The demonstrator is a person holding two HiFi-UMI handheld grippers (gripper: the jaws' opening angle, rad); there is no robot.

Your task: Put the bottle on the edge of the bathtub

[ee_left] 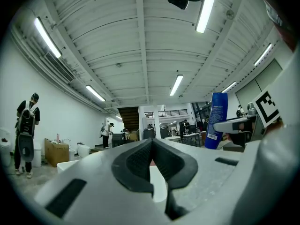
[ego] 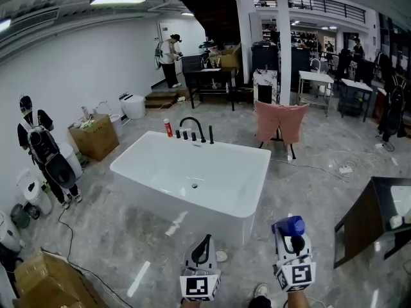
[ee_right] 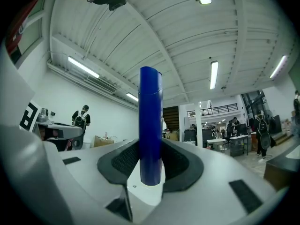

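— Where's the tall blue cylindrical plastic bottle (ee_right: pixel 151 125)?

— In the right gripper (ee_right: pixel 151 161). It stands upright between the two dark pads, which press on its lower part from either side, so the jaws are partly closed, as far as the bottle's width lets them. In the head view the bottle sits at the near right, above the grey marbled floor (ego: pixel 128 236), on the near side of the white rectangular freestanding bathtub (ego: pixel 212 220) and close to its near right corner. It does not touch the rim.

— And the left gripper (ee_left: pixel 151 156)?

— Its jaws are closed together, pad against pad, with nothing between them. It is held just left of the right gripper, also on the near side of the tub.

— What is on the tub's edge now?

— At the far edge stand a black curved faucet (ego: pixel 192 128) and a small red and white bottle (ego: pixel 168 128) just left of it.

— Anything else around?

— A brown cardboard box (ego: pixel 94 136) to the far left of the tub, and a pink cloth draped over a stand (ego: pixel 280 122) to its far right.
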